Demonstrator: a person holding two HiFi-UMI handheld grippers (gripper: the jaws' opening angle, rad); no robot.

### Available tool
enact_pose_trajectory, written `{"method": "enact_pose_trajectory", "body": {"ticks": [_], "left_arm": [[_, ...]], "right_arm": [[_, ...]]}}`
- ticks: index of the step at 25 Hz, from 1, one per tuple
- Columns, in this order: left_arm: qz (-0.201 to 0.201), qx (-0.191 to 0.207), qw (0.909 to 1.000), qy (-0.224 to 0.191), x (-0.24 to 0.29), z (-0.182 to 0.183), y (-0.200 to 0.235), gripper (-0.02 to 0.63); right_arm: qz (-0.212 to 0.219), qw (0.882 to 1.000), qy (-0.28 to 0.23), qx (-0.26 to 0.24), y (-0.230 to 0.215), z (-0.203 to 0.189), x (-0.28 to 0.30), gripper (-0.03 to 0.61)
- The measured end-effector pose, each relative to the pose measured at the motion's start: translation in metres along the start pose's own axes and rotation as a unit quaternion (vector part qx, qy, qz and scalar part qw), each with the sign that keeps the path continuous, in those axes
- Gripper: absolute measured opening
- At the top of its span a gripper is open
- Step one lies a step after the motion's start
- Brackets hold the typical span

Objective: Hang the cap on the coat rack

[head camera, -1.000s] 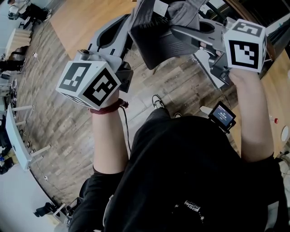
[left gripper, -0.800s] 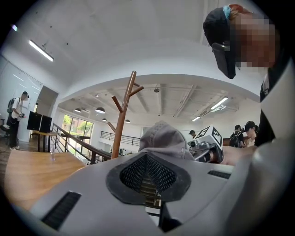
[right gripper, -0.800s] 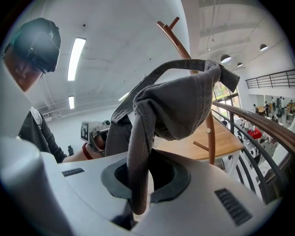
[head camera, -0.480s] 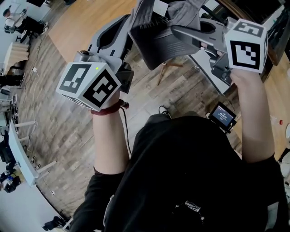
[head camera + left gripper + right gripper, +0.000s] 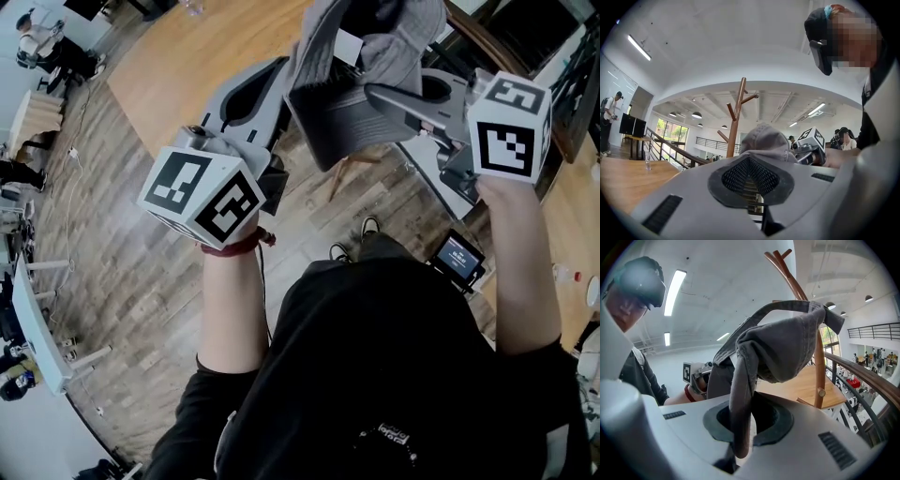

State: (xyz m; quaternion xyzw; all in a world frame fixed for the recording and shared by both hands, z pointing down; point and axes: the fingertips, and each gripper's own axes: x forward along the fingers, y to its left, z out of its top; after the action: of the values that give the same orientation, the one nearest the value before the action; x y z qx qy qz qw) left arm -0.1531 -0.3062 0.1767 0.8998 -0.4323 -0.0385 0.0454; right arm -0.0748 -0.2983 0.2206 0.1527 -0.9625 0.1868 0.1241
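Note:
A grey cap (image 5: 375,47) hangs in the air between my two raised grippers. My right gripper (image 5: 372,90) is shut on its fabric; in the right gripper view a fold of the cap (image 5: 787,343) runs down between that gripper's (image 5: 740,425) jaws. My left gripper (image 5: 284,90) meets the dark brim from the left. Its jaws stand almost together at the brim's edge, with the cap's crown (image 5: 764,138) just beyond the left gripper (image 5: 750,161). The wooden coat rack (image 5: 736,119) stands upright behind the cap, its pegs above it. It also rises right behind the cap as the coat rack (image 5: 819,366).
A light wooden platform (image 5: 216,47) lies ahead below the grippers, on a plank floor (image 5: 122,272). A dark railing (image 5: 862,376) curves past on the right. A small screen device (image 5: 457,255) hangs at the person's waist. People sit and stand far off at the room's edges.
Both grippers and the cap have shifted a little right together, keeping their hold. The floor below has slid past, and a wooden leg now shows under the cap.

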Motion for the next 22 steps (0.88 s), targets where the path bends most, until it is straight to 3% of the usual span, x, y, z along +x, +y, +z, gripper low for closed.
{"method": "enact_pose_trajectory", "body": {"ticks": [4, 11, 16, 22], "left_arm": [[-0.003, -0.008, 0.9999, 0.005, 0.004, -0.018, 0.000, 0.005], [-0.025, -0.026, 0.9992, -0.016, -0.001, -0.011, -0.028, 0.005], [-0.034, -0.035, 0.9988, 0.003, -0.012, -0.036, -0.049, 0.005], [-0.028, -0.081, 0.9960, 0.027, -0.014, -0.071, -0.055, 0.005]], "right_arm": [[0.002, 1.000, 0.009, 0.006, -0.007, -0.017, 0.001, 0.040], [0.016, 1.000, 0.017, -0.001, 0.008, -0.023, -0.019, 0.040], [0.018, 0.999, 0.041, 0.000, 0.019, -0.051, -0.031, 0.040], [0.020, 0.997, 0.069, 0.030, 0.015, -0.082, -0.033, 0.040]]}}
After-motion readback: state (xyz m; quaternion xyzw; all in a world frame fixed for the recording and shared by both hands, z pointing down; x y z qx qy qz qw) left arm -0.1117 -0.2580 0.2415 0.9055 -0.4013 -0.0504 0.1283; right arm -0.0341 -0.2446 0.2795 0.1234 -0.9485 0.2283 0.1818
